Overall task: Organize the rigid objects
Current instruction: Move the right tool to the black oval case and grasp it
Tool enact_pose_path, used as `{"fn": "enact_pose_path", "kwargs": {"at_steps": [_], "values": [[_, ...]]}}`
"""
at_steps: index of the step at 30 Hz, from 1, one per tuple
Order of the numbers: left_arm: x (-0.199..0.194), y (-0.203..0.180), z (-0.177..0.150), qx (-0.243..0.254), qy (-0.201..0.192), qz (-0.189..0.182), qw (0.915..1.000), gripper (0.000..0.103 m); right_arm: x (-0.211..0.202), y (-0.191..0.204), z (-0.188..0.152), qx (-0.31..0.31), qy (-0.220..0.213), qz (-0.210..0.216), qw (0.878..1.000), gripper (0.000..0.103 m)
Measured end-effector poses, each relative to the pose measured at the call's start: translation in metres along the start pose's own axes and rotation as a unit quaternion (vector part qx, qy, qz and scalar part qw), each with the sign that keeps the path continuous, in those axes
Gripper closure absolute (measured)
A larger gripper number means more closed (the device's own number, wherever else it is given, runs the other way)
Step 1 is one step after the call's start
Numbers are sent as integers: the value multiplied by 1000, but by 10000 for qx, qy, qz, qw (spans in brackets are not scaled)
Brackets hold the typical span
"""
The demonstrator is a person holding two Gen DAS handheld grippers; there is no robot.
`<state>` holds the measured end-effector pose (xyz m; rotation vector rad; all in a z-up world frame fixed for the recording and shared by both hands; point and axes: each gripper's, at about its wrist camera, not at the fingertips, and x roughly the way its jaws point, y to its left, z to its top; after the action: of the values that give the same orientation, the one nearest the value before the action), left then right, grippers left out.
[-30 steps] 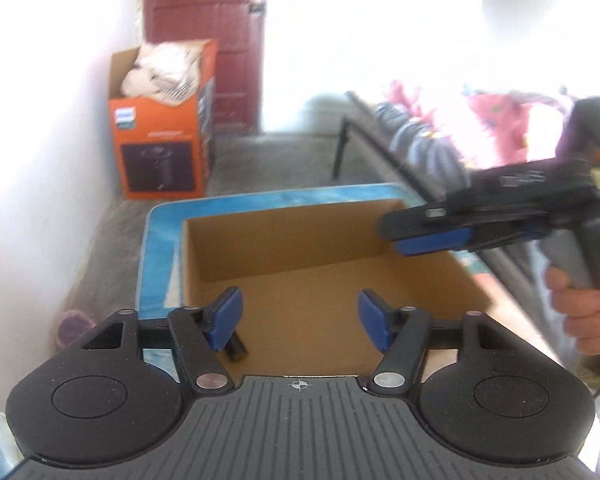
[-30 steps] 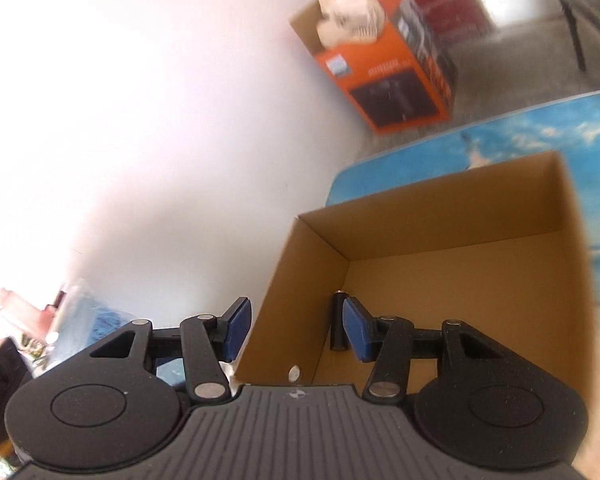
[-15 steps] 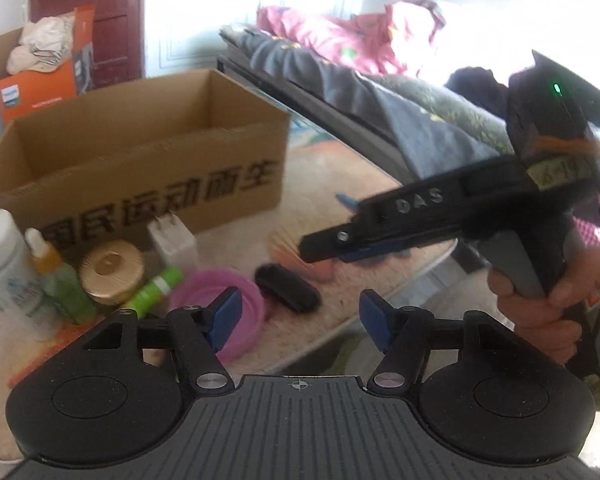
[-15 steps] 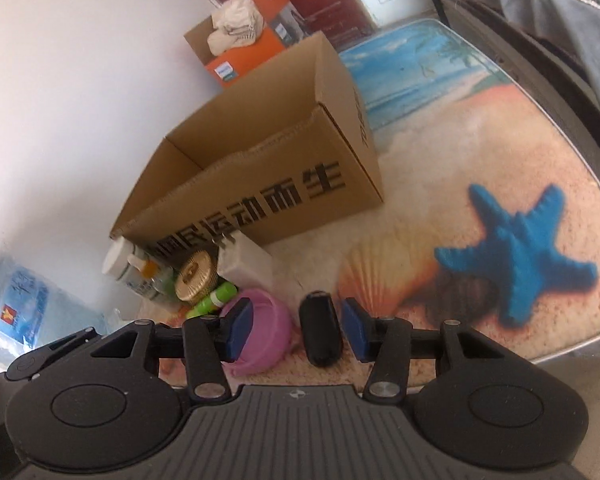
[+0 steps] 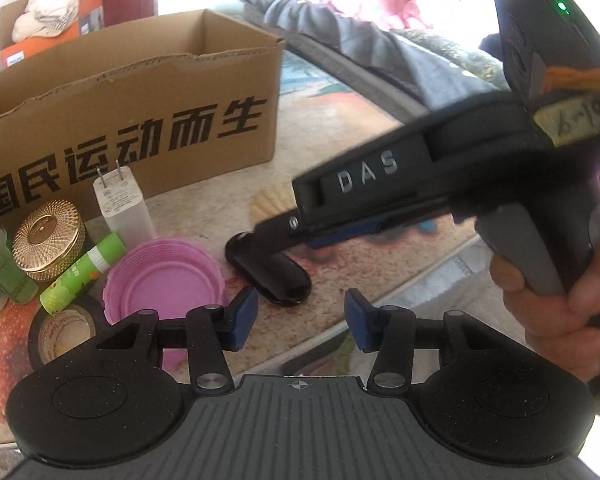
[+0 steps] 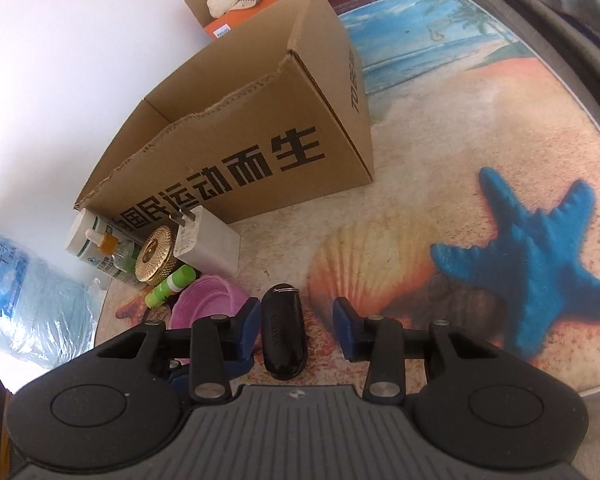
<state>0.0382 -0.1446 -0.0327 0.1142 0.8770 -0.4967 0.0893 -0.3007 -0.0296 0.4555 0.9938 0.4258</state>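
Note:
A black oblong case [image 6: 283, 336] lies on the beach-print table, between the open fingers of my right gripper [image 6: 296, 330], nearer the left pad. It also shows in the left wrist view [image 5: 274, 270], under the right gripper's tip. My left gripper [image 5: 300, 320] is open and empty, just above the table's front edge. An open cardboard box [image 6: 260, 136] with black characters stands behind. In front of it sit a white charger [image 5: 122, 204], a gold round tin [image 5: 46, 234], a green glue stick [image 5: 82, 274], a pink lid [image 5: 166, 286] and a tape roll [image 5: 62, 330].
White and green bottles [image 6: 100, 246] stand at the box's left corner. A large water jug [image 6: 24, 300] is left of the table. A bed with blankets [image 5: 360, 40] runs along the right. An orange carton [image 6: 236, 4] stands on the floor beyond.
Both grippers left the box and came down to the table's front. The right gripper has closed in on the black case, which now lies between its fingers.

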Motion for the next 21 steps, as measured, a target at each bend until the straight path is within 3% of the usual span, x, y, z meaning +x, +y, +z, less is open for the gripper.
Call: {"fn": "enact_pose_path", "kwargs": {"at_steps": [8, 12, 18, 21], "values": [[14, -1, 7, -54, -17, 232, 9997, 55, 6, 3, 1, -116, 171, 249, 9995, 70], [13, 2, 7, -89, -34, 145, 9998, 55, 3, -6, 3, 117, 141, 529, 9984, 70], [13, 7, 7, -98, -41, 146, 9998, 62, -3, -28, 5, 699, 93, 1260, 9895, 70], [13, 10, 7, -109, -39, 179, 9998, 67, -1, -25, 4, 577, 83, 1199, 9911, 70]]}}
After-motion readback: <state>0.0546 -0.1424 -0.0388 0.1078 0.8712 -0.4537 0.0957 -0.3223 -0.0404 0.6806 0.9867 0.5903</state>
